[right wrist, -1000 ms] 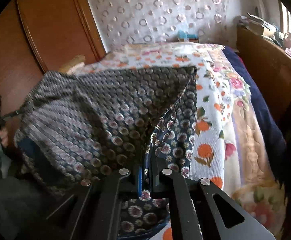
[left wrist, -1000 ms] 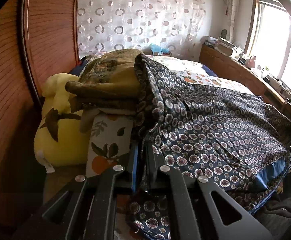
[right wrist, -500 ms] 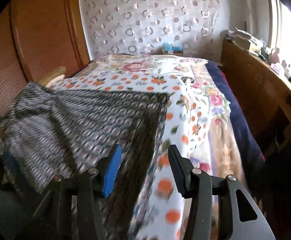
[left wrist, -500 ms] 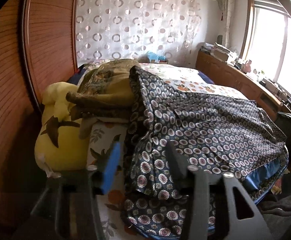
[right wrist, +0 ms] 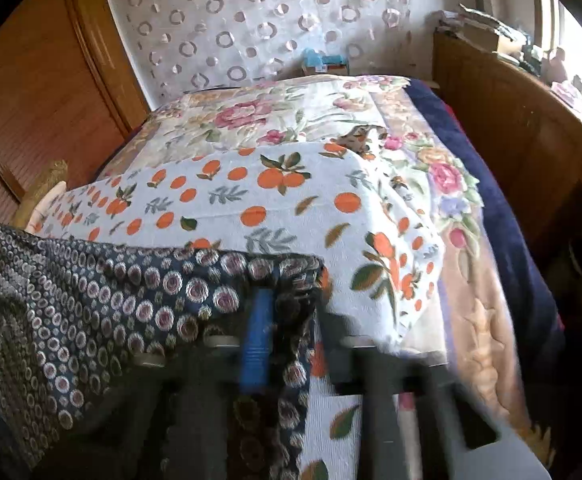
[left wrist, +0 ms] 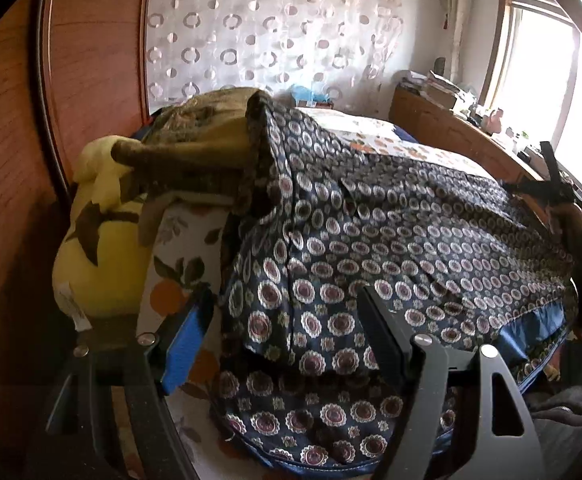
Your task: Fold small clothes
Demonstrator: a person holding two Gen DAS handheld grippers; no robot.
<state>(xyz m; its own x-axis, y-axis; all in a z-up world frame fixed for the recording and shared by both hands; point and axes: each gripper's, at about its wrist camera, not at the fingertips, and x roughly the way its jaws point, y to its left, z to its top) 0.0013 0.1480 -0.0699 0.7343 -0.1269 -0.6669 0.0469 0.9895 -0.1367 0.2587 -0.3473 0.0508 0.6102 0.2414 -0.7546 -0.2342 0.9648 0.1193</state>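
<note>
Both claws [left wrist: 287, 320] [right wrist: 295, 316] let go; garment [left wrist: 391, 240] edge free.

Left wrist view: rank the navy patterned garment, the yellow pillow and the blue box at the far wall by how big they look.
1. navy patterned garment, partly because it is nearest
2. yellow pillow
3. blue box, small but farthest, so true size is unsure

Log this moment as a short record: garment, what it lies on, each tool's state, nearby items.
garment: navy patterned cloth, spread and partly doubled over
surface: orange-print sheet on the bed
left tool: open, straddling the cloth's near edge, not gripping
right tool: open, blurred, at the cloth's right corner
nearby: yellow pillow and olive folded bedding to the cloth's left
</note>
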